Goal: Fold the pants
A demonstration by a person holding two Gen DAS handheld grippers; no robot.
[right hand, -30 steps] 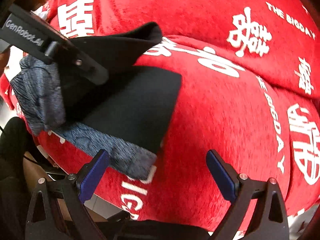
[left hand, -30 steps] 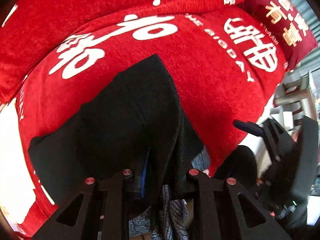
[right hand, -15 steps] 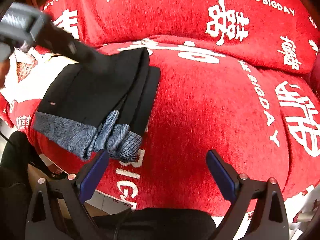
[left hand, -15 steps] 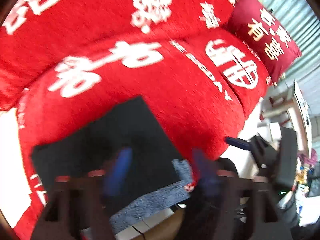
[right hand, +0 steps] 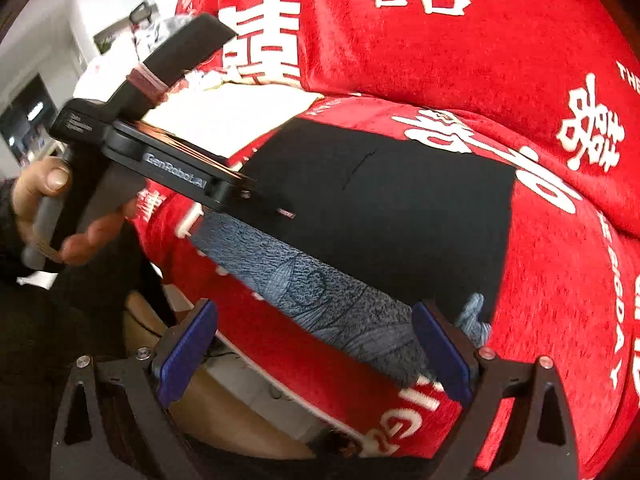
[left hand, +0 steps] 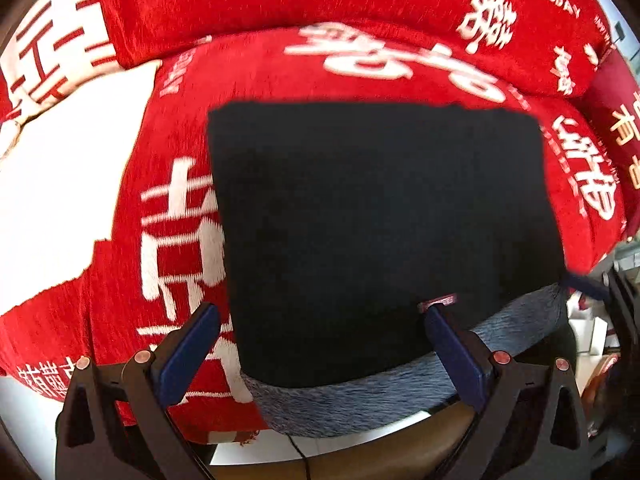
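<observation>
On the red printed sofa cushion, folded black pants with grey waistband lie flat.
Left tongs and right tongs hover over the waistband edge, both spread wide, holding nothing.

Black pants folded into a flat rectangle, grey-blue waistband at the near edge, lying on red sofa cover
</observation>
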